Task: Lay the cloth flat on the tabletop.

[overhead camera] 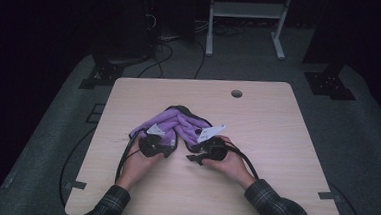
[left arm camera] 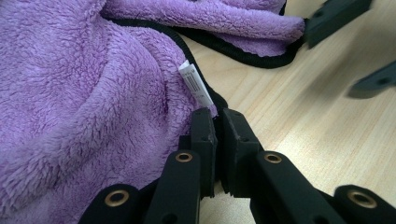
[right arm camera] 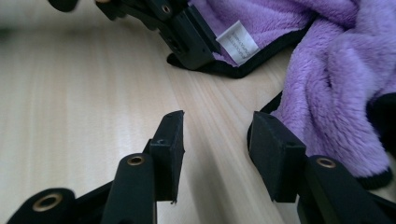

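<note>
The left gripper [left arm camera: 215,122] had its jaws pressed together on the black-trimmed edge of a purple fleece cloth [left arm camera: 79,88], pinching the hem just below a small white care label [left arm camera: 196,84]. In the right gripper view that same clamped corner appeared farther off, with the label [right arm camera: 237,41] lying beside the closed jaws. The right gripper [right arm camera: 215,135] had its jaws spread wide with nothing between them; they hovered low over the bare wood, one jaw just beside a twisted fold of the cloth [right arm camera: 336,93] and its black hem, not yet around it.

From above, the left gripper [overhead camera: 152,143] and right gripper [overhead camera: 207,147] sat near each other at the near edge of the cloth [overhead camera: 177,124], each held in a hand, with plaid sleeves coming in from the bottom. The cloth lay bunched and rumpled in the middle of the bench [overhead camera: 276,143], twisted into ridges rather than spread flat or folded.

As a judgement, the work looked to be at an early stage: one corner was secured, the second hold was not yet taken, and all the straightening or folding remained to be done. The right gripper seemed about to close on the nearby hem.

A round cable hole [overhead camera: 236,94] marked the far part of the bench.
</note>
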`<state>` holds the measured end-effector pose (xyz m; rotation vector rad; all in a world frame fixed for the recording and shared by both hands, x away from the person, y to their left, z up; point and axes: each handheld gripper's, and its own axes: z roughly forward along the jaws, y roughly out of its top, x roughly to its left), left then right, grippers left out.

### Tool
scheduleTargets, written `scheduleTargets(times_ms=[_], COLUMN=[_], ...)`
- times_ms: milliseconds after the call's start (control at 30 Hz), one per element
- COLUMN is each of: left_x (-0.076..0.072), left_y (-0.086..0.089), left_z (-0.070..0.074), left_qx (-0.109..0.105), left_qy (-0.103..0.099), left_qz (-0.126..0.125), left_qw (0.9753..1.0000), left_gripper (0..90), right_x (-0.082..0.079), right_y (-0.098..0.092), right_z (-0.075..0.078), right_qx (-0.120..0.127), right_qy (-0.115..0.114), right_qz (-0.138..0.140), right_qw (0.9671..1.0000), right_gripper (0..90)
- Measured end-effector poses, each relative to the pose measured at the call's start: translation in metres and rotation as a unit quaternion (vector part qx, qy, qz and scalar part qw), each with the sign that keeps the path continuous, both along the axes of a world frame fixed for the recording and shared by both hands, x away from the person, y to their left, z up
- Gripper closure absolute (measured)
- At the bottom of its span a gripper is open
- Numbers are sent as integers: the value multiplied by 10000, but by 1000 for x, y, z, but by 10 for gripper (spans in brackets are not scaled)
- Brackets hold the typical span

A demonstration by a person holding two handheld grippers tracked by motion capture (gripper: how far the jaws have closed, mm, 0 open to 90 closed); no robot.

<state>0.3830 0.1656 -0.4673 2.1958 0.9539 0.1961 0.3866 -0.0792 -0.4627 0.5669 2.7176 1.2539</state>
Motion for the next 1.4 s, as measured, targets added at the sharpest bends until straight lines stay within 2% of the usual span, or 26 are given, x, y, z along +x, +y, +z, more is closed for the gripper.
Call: scheduleTargets(times_ms=[200,367,400,467,500,533,600,733,800,833,933,1167,1300,1333,1400], left_x=[0,0,0,0,0,0,-1,-1,0,0,-1,-2,-2,-2,-1], left_y=[0,0,0,0,0,0,-1,-1,0,0,2,19,34,34,44], left_z=[0,0,0,0,0,0,0,0,1,1,6,28,42,42,51], left_qx=[35,23,36,32,32,34,49,50,19,27,-5,-254,-498,-498,-653], left_qy=[-12,-19,-18,-13,-13,-13,-30,-27,16,26,29,-303,-499,-499,-623], left_qz=[-20,-17,-26,-24,-24,-17,-17,-8,-4,-25,-51,105,313,313,442], left_qw=[10000,10000,10000,10000,10000,10000,10000,10000,10000,10000,10000,9992,9970,9970,9949], left_gripper=[831,831,831,831,831,832,832,837,837,837,837,837,837,838,838], right_x=[11,21,22,24,24,23,23,23,21,20,22,27,28,28,29], right_y=[10,10,9,6,6,4,3,1,1,-2,-14,-53,-73,-78,-88], right_z=[-6,-12,-14,-16,-16,-17,-17,-17,-14,-10,-2,22,32,34,39], right_qx=[-44,-220,-215,-97,-97,-100,-94,-132,-261,-311,-184,37,152,172,260], right_qy=[-86,-189,-138,-133,-133,-257,-287,-278,-256,-212,-224,-358,-386,-416,-415], right_qz=[-93,-191,-216,-259,-259,-412,-474,-528,-552,-583,-654,-1038,-1240,-1284,-1376], right_qw=[9999,9994,9994,9995,9995,9988,9984,9981,9978,9976,9974,9939,9914,9907,9893], right_gripper=[534,535,542,607,607,726,776,809,822,825,828,832,832,832,833])
